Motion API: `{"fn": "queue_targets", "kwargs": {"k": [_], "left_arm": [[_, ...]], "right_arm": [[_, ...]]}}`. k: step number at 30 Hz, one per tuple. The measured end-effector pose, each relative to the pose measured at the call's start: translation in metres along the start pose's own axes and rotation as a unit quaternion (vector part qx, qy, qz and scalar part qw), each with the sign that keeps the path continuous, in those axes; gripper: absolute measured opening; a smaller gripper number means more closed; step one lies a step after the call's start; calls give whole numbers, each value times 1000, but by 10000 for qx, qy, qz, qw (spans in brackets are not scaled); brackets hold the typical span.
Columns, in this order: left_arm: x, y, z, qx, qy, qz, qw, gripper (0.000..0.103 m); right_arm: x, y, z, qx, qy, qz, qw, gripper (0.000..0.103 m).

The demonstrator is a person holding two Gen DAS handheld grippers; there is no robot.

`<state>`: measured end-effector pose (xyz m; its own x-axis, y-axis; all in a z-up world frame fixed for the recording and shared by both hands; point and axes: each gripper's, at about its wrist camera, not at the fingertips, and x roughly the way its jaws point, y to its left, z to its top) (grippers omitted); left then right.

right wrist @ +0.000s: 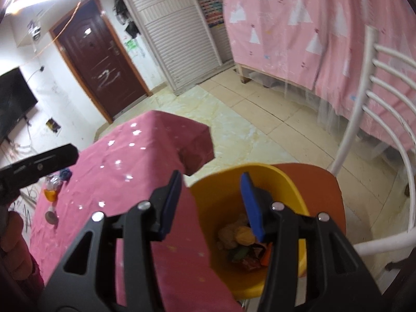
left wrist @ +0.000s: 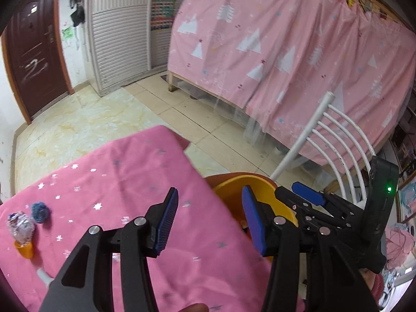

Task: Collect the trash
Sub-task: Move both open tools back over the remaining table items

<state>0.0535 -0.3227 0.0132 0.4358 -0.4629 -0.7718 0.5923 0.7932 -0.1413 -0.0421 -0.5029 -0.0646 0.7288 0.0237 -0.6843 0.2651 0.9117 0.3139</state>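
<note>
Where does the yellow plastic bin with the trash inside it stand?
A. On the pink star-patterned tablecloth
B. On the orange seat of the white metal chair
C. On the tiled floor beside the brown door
B: in the right wrist view the yellow plastic bin rests on the orange seat of the white metal chair, beside the table edge.

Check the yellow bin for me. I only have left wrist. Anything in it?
Observer: Yes. Right wrist looks into the yellow bin: food scraps and wrappers lie at its bottom.
Operator: Right tool carrying anything?
Observer: No. The right tool is open, with nothing between its pads.
Operator: Anything off to the left that I'm missing?
Observer: A dark TV screen, mounted at far left.
</note>
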Motion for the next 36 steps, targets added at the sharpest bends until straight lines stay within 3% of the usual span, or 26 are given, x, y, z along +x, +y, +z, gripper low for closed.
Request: {"fn": "queue_targets", "kwargs": {"k": [8, 14, 19, 29, 33, 36], "left_arm": [[-26, 65, -1, -393, -184, 311, 9986, 44], [-42, 116, -3, -629, -306, 851, 9939, 44], [-49, 158, -4, -889, -271, 1082, 9898, 44], [-59, 244, -13, -1466, -157, 1536, 9771, 45], [-59, 276, -23, -1796, -41, 1627, 9702, 45], [-58, 296, -31, -2004, 45, 1635, 9660, 45]], "right_arm": [[19, 69, 7, -573, 166, 159, 9981, 46], [37, 125, 10, -1002, 336, 247, 9941, 46], [52, 172, 10, -1362, 453, 335, 9891, 46], [84, 239, 9, -1847, 759, 453, 9788, 46], [94, 266, 7, -2047, 836, 560, 9736, 57], [99, 279, 3, -2155, 891, 632, 9704, 57]]}}
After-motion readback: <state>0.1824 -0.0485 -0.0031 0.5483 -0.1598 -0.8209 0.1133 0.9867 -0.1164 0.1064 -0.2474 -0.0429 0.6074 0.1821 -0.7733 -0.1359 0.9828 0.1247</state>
